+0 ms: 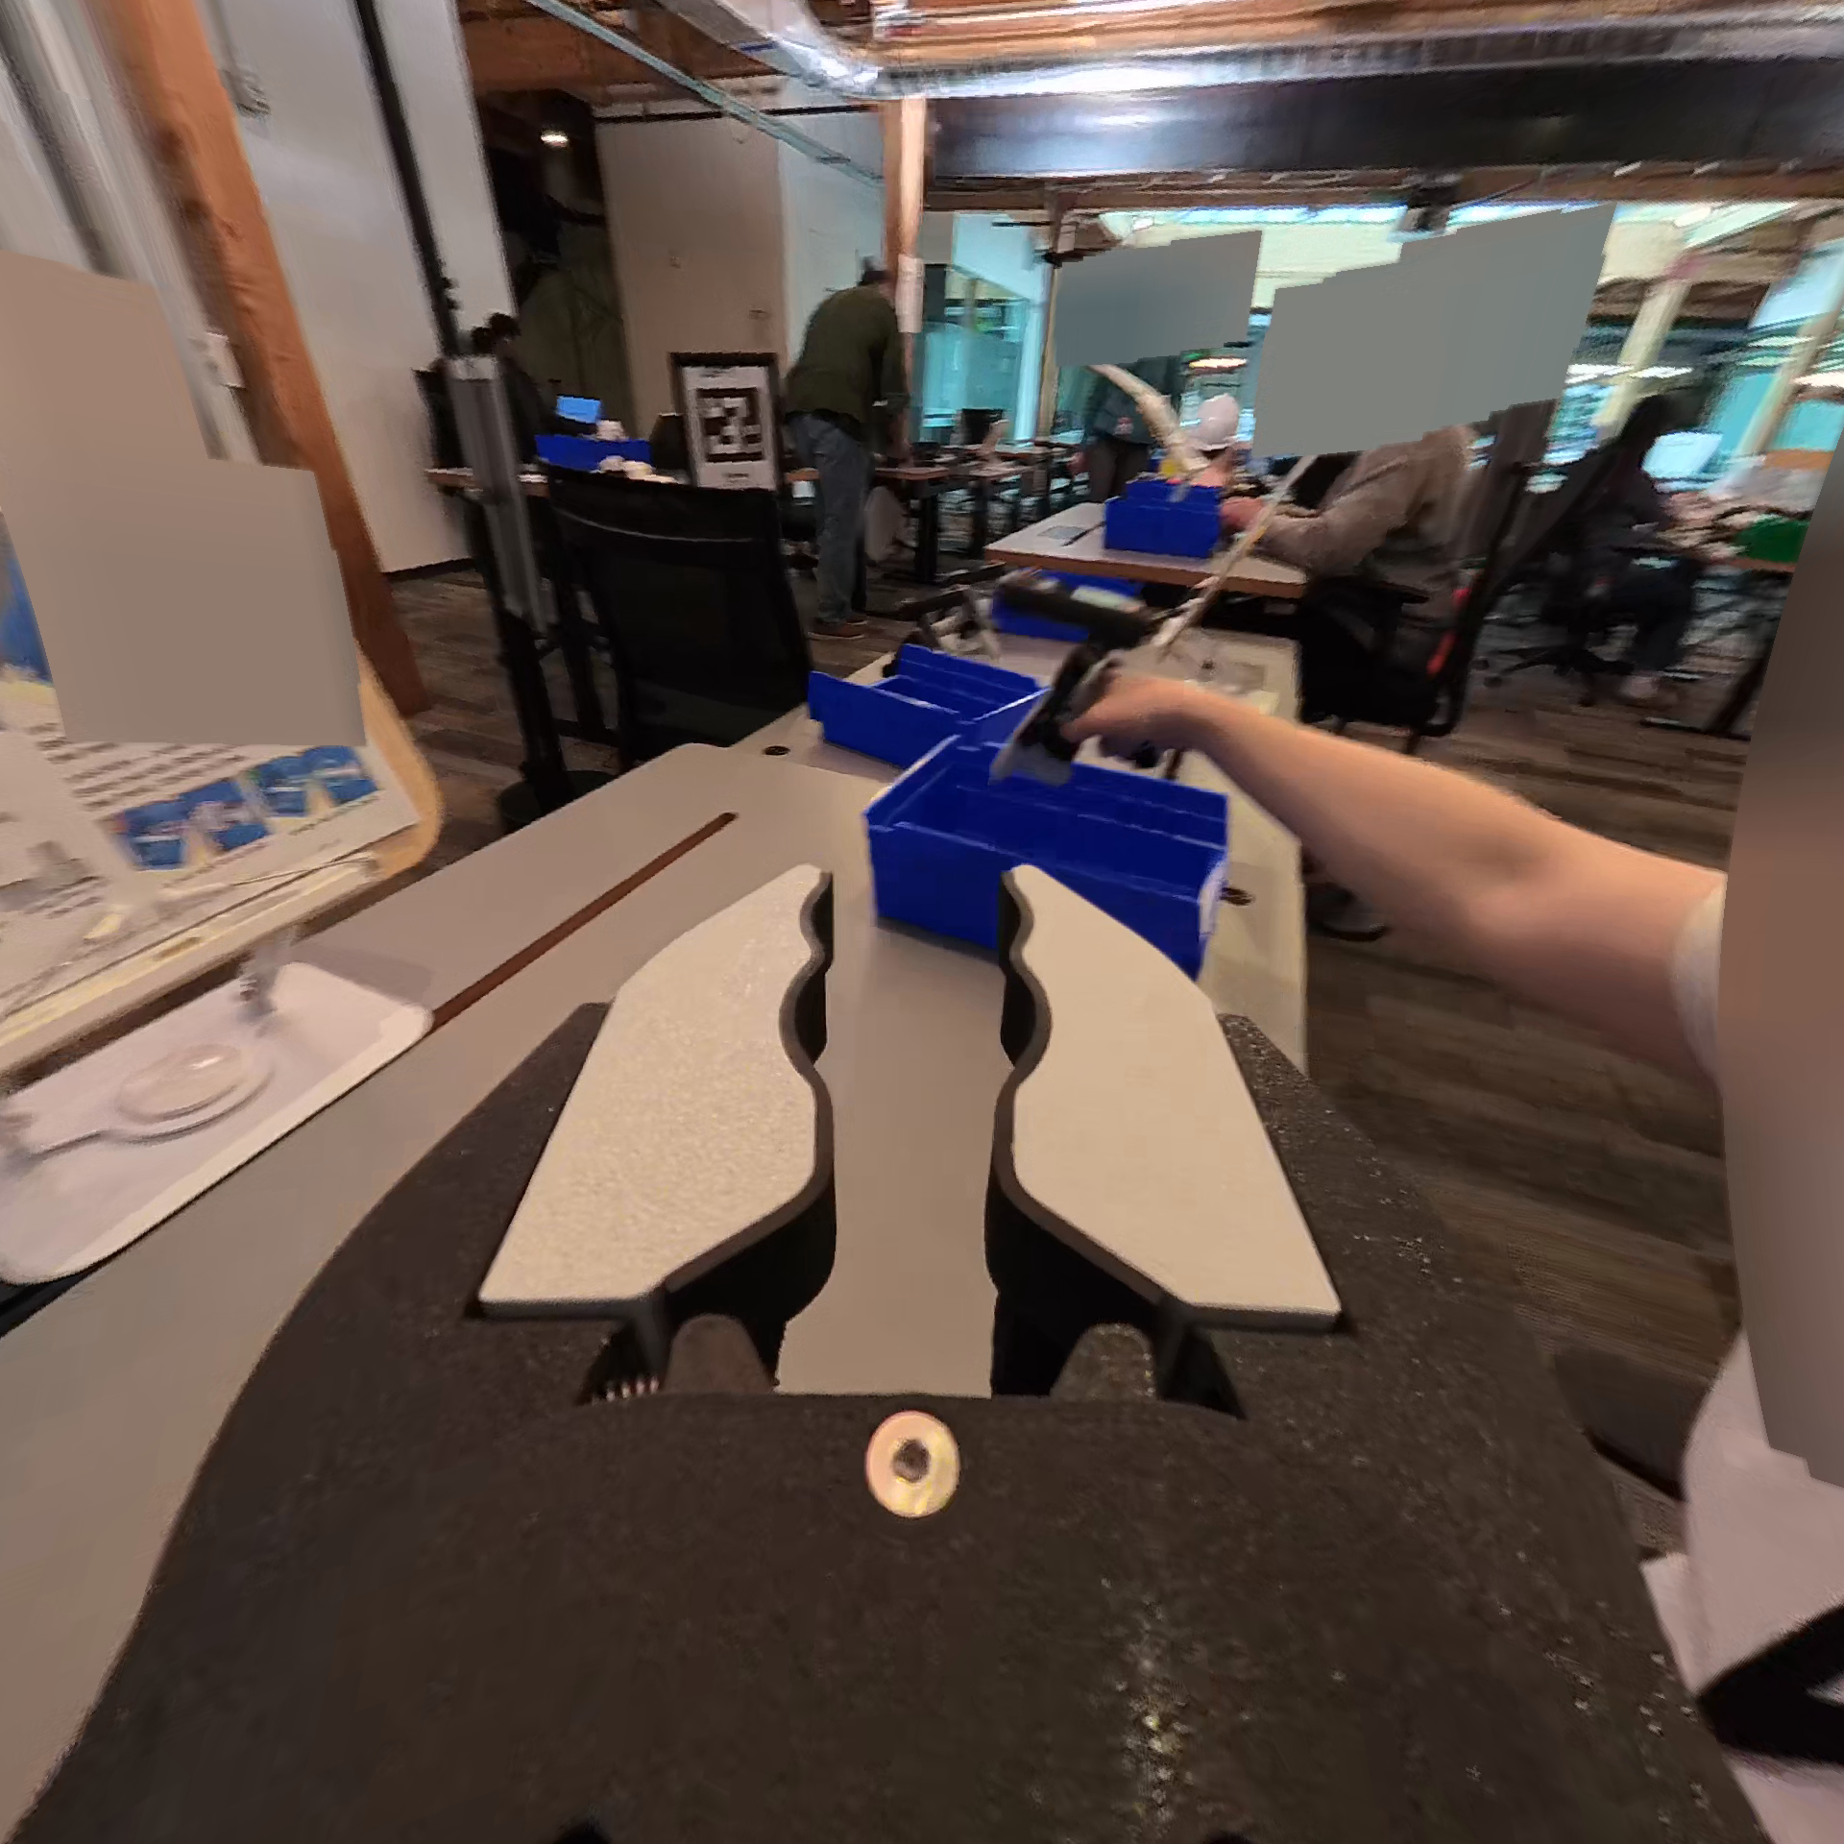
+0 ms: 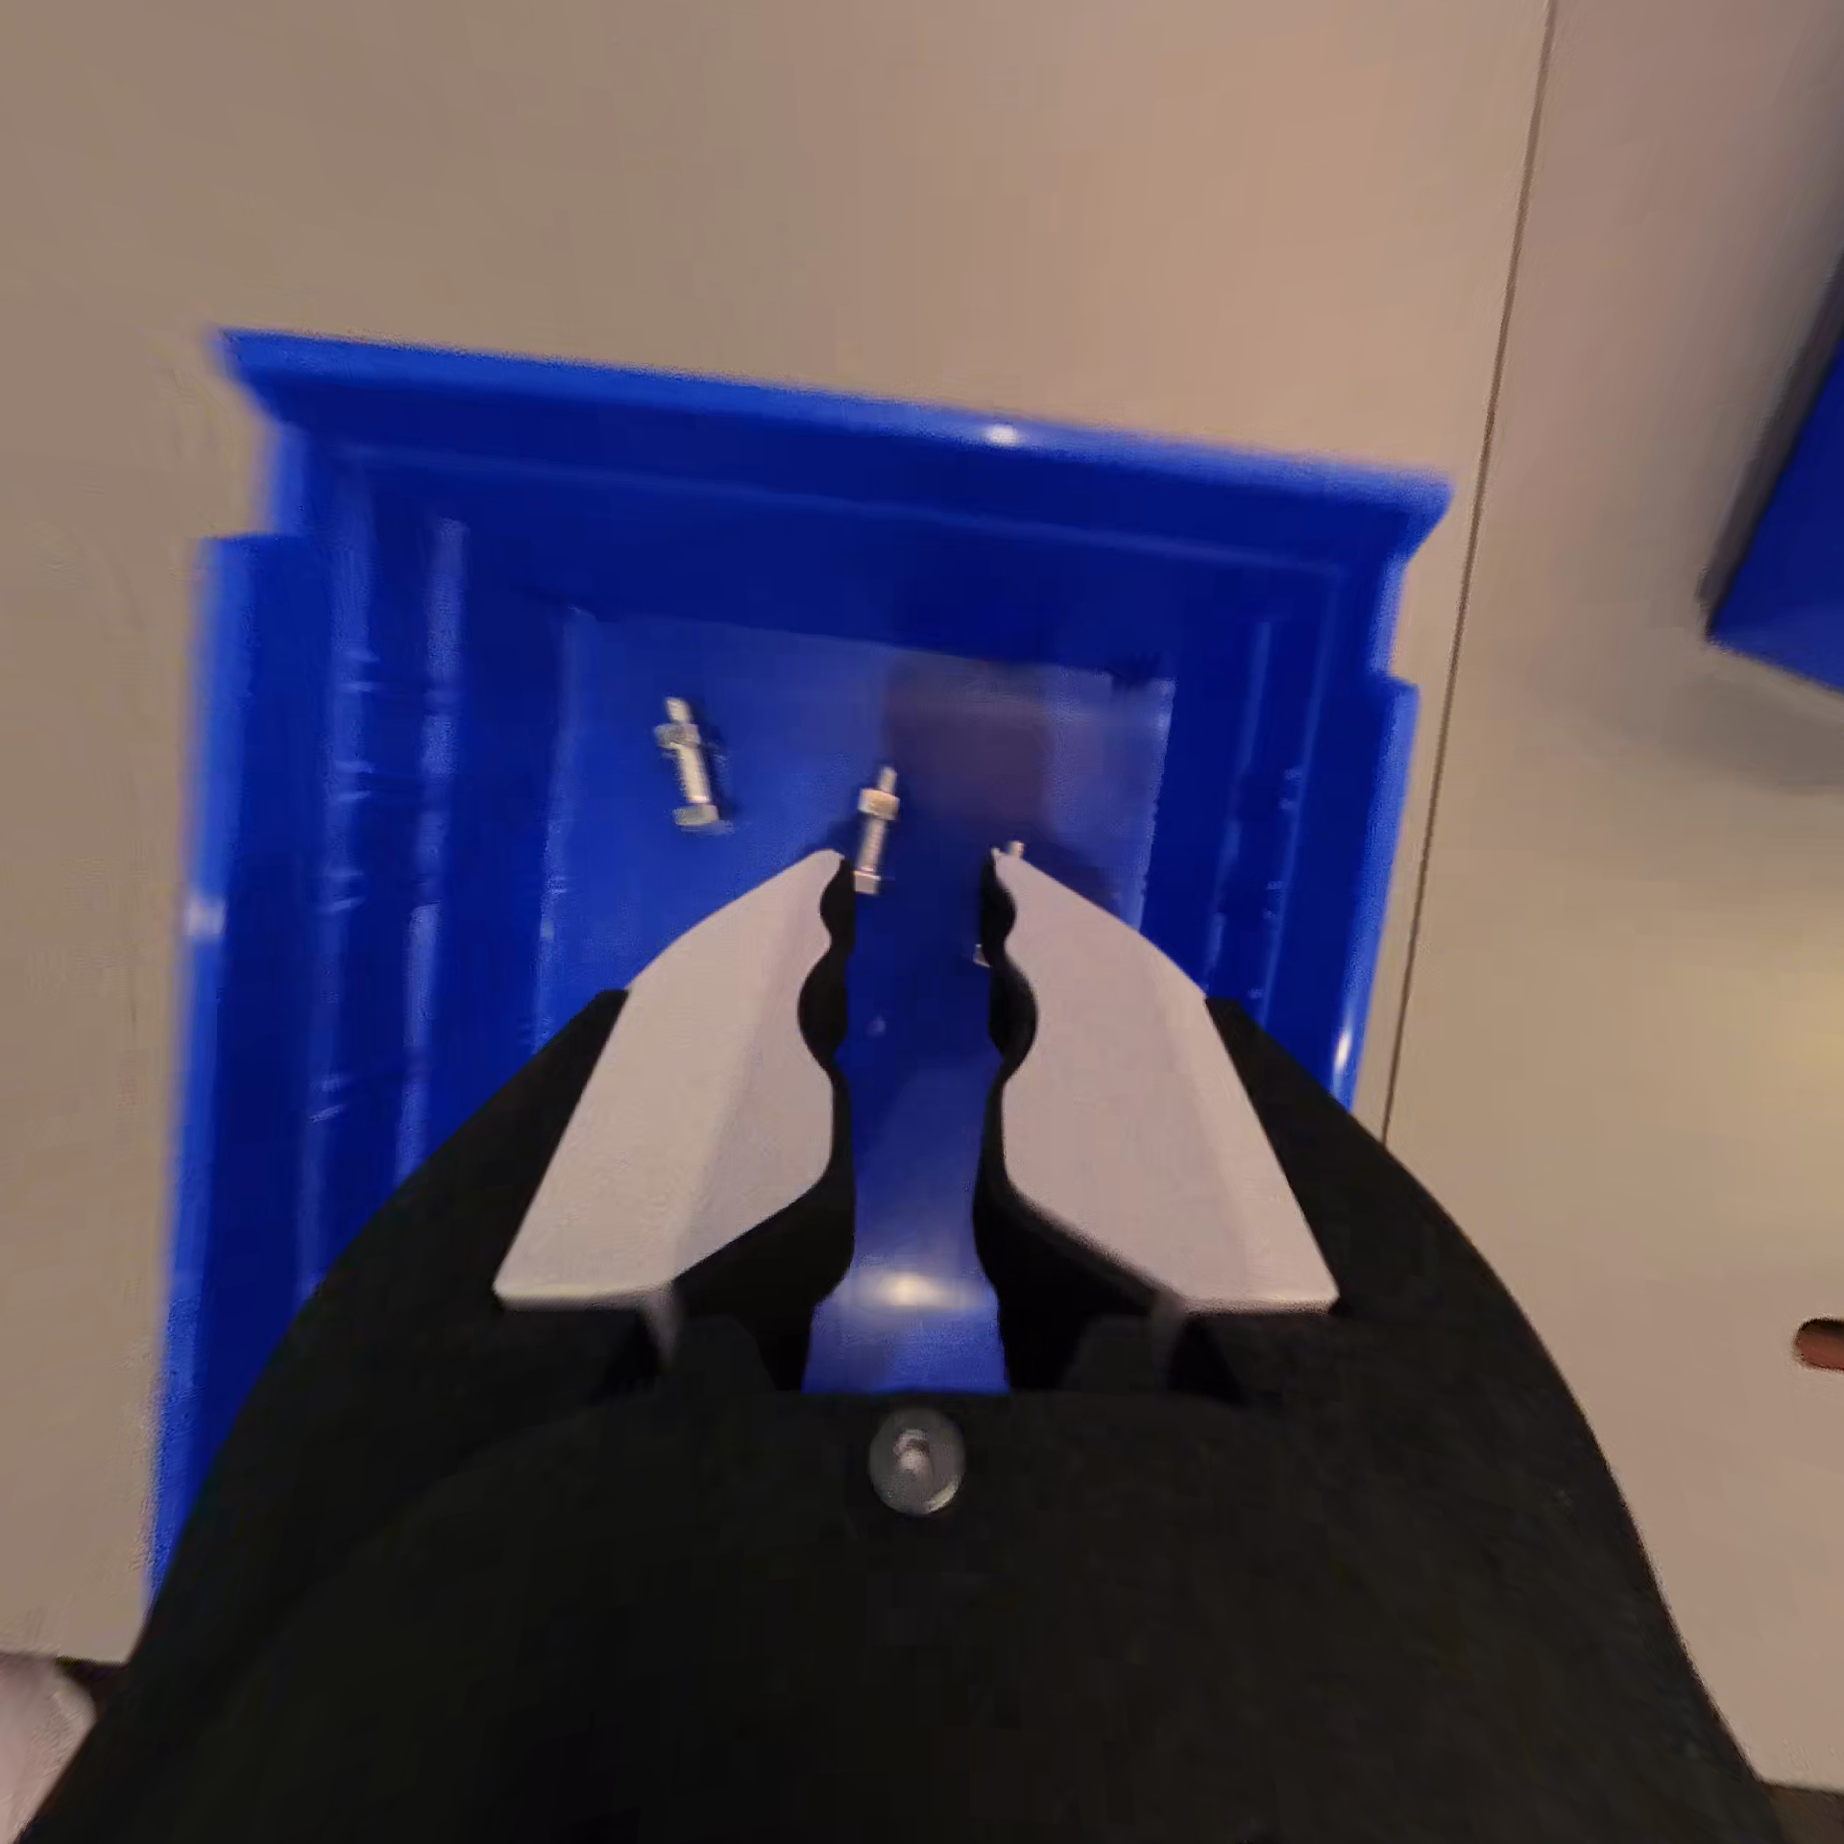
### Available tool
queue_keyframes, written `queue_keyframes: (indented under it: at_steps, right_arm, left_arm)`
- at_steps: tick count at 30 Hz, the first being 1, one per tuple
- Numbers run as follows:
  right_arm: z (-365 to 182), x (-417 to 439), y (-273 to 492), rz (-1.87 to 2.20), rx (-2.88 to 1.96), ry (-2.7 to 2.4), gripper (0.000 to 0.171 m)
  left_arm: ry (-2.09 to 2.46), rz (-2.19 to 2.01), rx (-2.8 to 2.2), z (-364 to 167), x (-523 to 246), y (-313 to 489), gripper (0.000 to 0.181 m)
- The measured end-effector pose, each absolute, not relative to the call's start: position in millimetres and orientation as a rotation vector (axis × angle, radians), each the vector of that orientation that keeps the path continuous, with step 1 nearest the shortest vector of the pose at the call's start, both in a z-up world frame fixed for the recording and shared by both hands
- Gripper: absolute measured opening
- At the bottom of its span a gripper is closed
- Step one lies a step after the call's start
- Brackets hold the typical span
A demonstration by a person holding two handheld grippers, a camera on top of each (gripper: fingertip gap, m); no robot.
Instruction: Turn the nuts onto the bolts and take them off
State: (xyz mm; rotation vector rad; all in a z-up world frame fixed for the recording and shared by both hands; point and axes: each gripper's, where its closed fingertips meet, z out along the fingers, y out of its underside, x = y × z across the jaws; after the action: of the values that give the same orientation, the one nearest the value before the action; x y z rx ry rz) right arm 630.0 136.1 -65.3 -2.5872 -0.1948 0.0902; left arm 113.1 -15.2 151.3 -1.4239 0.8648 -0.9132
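Observation:
In the right wrist view my right gripper (image 2: 913,870) is open and empty, pointing down into a blue bin (image 2: 798,439). On the bin floor lie a bolt with a nut on it (image 2: 691,766) at the left and a second bolt with a nut (image 2: 871,826) just past my left fingertip (image 2: 798,898). A third bolt (image 2: 1003,878) is mostly hidden behind my right finger. In the left wrist view my left gripper (image 1: 913,883) is open and empty above the grey table (image 1: 599,878), short of the same bin (image 1: 1048,848). The right gripper (image 1: 1038,738) hangs over that bin, held by a bare arm.
A second blue bin (image 1: 918,698) stands behind the first; its corner shows in the right wrist view (image 2: 1786,559). A white stand base (image 1: 200,1088) holding a printed board (image 1: 180,798) is at the left. Chairs, desks and people fill the room beyond.

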Motion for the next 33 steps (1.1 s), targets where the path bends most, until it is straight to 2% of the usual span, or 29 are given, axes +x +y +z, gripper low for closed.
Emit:
queue_keyframes:
  at_steps: [4,8,12,16,25,33]
  right_arm:
    - [7.4,578.4,121.3,0.148,-2.363,-0.370,0.026]
    - [58.8,499.0,106.3,0.284,-2.183,-0.550,0.028]
    - [83.5,424.5,95.8,0.393,-2.074,-0.696,0.027]
    - [87.3,368.5,91.1,0.446,-2.029,-0.808,0.026]
    - [77.9,300.5,85.1,0.536,-2.030,-0.910,0.026]
    - [67.3,294.1,80.7,0.542,-2.068,-0.922,0.026]
  left_arm:
    - [0.722,-0.638,-1.528,148.5,46.7,-14.5,0.032]
    - [0.545,-0.293,-1.700,130.1,-61.8,-23.7,0.032]
    - [0.408,-0.086,-1.929,91.6,-168.0,-41.1,0.028]
    - [0.480,0.043,-2.153,43.3,-234.9,-52.6,0.027]
    - [0.992,-0.003,-2.562,-95.4,-261.6,-69.4,0.018]
    - [0.917,-0.085,-2.734,-131.6,-260.3,-48.0,0.030]
